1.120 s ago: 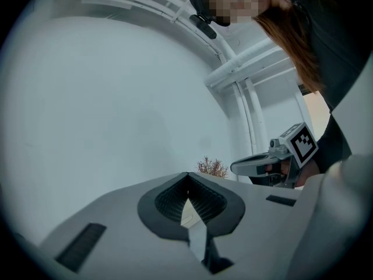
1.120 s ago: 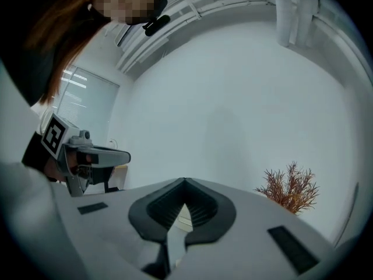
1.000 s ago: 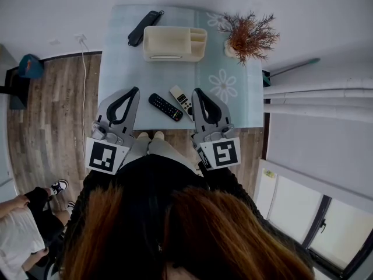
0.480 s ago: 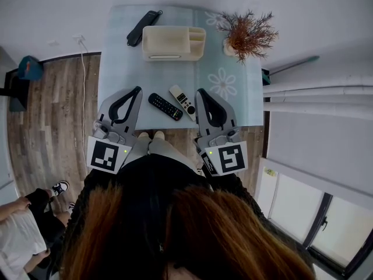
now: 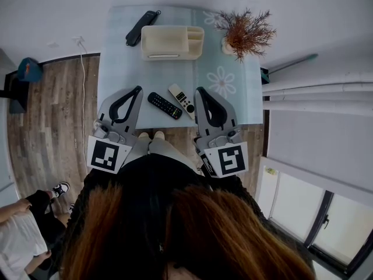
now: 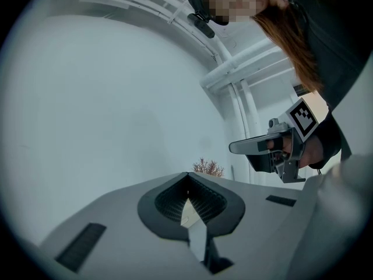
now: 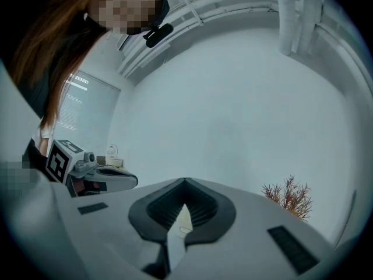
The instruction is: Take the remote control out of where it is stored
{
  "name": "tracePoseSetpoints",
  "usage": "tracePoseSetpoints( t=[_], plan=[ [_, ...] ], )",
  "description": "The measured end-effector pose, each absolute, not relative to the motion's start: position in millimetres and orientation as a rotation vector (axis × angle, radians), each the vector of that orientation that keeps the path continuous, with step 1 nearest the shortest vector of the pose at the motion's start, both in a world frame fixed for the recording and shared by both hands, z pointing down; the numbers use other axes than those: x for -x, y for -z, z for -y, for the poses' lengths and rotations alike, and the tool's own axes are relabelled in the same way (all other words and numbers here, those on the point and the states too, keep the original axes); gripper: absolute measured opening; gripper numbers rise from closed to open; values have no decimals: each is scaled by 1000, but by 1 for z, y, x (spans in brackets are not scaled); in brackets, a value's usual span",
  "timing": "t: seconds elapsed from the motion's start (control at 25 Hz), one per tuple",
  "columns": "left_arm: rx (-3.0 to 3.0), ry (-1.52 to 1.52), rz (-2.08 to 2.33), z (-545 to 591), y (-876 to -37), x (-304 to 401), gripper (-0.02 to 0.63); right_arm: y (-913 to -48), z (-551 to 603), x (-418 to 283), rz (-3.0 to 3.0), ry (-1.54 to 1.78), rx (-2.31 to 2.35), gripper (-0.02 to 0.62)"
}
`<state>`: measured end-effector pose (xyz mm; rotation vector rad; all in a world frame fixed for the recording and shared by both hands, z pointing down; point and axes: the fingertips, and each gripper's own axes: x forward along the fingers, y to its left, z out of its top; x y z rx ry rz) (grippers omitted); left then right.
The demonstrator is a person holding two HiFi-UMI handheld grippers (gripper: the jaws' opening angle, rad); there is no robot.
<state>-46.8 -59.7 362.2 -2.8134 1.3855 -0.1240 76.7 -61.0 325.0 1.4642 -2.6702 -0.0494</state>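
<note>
The person's hair [image 5: 175, 232] fills the lower half of the head view and hides the near floor. A second person [image 5: 23, 226] at the lower left corner is cut off by the frame edge; only a leg, a shoe and a pale garment show.

The left gripper [image 5: 137, 89] and right gripper [image 5: 199, 90] sit left and right of frame centre, over the near edge of the counter [image 5: 116, 69]. On both, the jaws are together with nothing between them. In both gripper views the jaw bodies block the counter. Only a cream sliver shows through the opening behind the closed tips, and it cannot be identified. Above is blank wall.

The black remote control [image 5: 165, 106] and the white remote control [image 5: 182, 101] lie flat on the counter, side by side, between the two grippers. Both are outside the cream organizer [image 5: 172, 42], which stands well apart at upper centre. The contents of its compartments cannot be made out.

A black elongated device [image 5: 141, 28] lies just left of the organizer, reaching the far edge; its type cannot be determined. A dried plant [image 5: 246, 34] stands to the organizer's right.
</note>
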Motion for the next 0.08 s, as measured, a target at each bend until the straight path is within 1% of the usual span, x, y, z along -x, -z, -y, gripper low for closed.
tracePoseSetpoints(
  t=[0.08],
  plan=[
    [2812, 121, -1384, 60, -361, 47, 0, -324, 61, -76, 2672, 48, -1463, 14]
  ],
)
